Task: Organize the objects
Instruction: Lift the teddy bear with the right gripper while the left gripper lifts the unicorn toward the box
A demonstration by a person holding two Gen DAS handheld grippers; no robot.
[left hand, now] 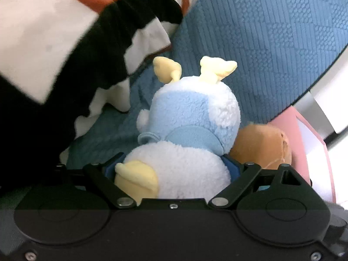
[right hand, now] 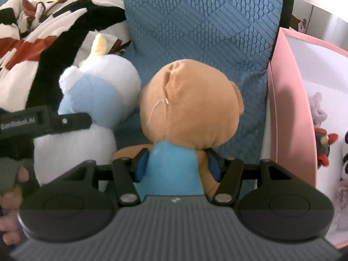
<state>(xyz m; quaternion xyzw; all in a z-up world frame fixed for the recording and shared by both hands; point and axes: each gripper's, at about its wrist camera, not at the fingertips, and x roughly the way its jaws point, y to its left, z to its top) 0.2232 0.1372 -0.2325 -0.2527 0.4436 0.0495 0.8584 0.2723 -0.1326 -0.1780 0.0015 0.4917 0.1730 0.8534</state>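
Both grippers are pitched downward: the left gripper [left hand: 174, 169] is clamped around the white-and-blue plush [left hand: 187, 130], the right gripper's [right hand: 177, 165] fingers [right hand: 141, 165] around the brown bear [right hand: 189, 106].

**Two wrist cameras, close in, angled down**

Each looks steeply down along its own fingers, very near. Left view centres the white-and-blue plush [left hand: 187, 130]; right view centres the brown bear [right hand: 191, 106]. Both share these toys and the blue quilted cover [left hand: 271, 43] at twelve o'clock.

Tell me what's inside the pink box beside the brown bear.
Inside the pink box, small plush toys lie against its white lining: a dark one with red horns, a greyish fuzzy one, part of a panda-like one. The frame edge cuts off the rest.
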